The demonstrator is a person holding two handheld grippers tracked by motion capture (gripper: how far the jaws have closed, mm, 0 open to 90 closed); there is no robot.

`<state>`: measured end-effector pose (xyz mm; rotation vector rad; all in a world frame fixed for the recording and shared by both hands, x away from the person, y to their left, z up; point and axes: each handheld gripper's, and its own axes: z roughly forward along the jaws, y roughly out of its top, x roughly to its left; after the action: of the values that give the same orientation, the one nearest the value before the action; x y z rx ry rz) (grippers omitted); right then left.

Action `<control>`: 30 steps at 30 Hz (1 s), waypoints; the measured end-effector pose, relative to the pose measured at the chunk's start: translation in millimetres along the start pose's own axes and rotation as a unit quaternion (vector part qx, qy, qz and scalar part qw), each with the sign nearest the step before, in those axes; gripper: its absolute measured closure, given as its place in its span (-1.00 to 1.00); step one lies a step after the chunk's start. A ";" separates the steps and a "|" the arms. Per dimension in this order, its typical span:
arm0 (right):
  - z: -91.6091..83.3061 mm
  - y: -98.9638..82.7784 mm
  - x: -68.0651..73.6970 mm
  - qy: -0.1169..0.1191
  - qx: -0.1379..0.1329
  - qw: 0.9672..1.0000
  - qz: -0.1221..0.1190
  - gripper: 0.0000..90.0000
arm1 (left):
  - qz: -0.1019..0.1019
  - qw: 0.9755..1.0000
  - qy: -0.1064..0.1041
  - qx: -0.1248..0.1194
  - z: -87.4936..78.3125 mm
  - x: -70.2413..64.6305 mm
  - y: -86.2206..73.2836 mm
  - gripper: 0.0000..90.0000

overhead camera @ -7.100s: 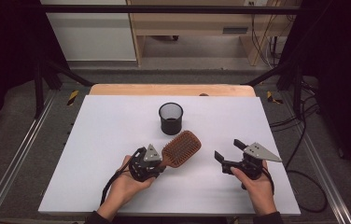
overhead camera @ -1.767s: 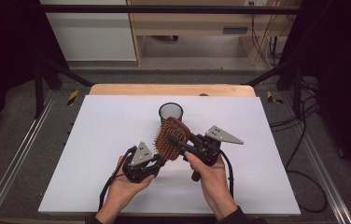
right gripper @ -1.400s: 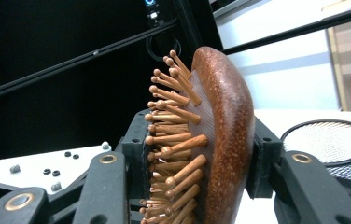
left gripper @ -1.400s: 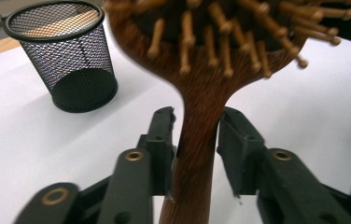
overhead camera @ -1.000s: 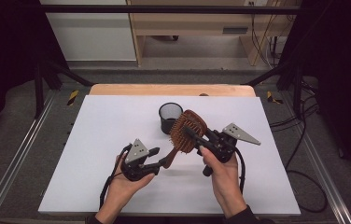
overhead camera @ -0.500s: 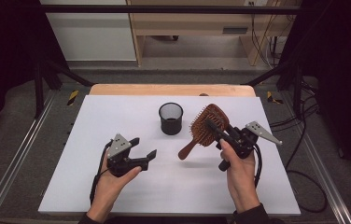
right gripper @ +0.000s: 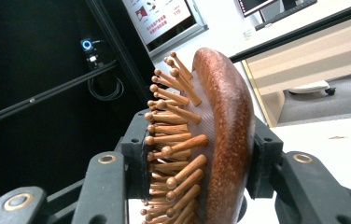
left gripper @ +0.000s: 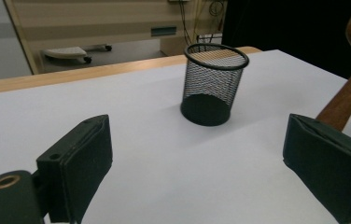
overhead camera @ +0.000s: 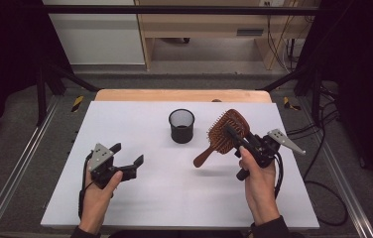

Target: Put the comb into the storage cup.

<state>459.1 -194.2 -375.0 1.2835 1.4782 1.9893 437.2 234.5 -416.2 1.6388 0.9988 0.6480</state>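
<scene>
A brown wooden hairbrush [overhead camera: 218,140] hangs above the white table [overhead camera: 125,119], right of centre, handle sloping down to the left. My right gripper [overhead camera: 235,135] is shut on its head, one jaw on the bristle side and one on the smooth back [right gripper: 225,121]. My left gripper [overhead camera: 129,153] sits low at the left, well clear of the brush. Its jaws have just been opening and stand wide, with nothing between them [left gripper: 197,158]. The brush handle [left gripper: 346,100] shows beyond its right jaw.
A black mesh cup [overhead camera: 181,126] stands upright at the table's centre back, just left of the brush head; it is ahead of the left jaws [left gripper: 214,84]. A wooden strip runs along the far edge. Metal rails flank the table, and cables trail at the right.
The left gripper has let go of the brush handle, opened and drawn away to the left. The right gripper has carried the brush to the right, then held still.
</scene>
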 end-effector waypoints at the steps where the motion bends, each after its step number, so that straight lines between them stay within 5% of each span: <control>1: 0.1 -0.3 0.3 -0.001 0.002 1.000 -0.001 0.17 | -0.002 1.000 0.004 -0.003 -4.1 2.7 -2.5 -0.81; 6: 4.0 -2.5 1.4 -0.003 0.008 1.000 -0.004 0.17 | 0.014 1.000 0.022 -0.007 -24.4 16.6 -21.8 -0.83; 17: 14.8 10.7 1.9 -0.021 0.012 1.000 -0.014 0.17 | 0.005 0.996 0.084 -0.042 -53.4 42.6 -27.0 -0.84; 30: 40.5 45.0 4.7 -0.029 0.030 0.998 -0.041 0.17 | 0.017 0.996 0.082 -0.039 -50.9 41.4 -29.0 -0.84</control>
<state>500.0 -185.4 -330.9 1.2742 1.5479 1.8533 408.2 298.2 -431.9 1.5547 1.0525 0.8455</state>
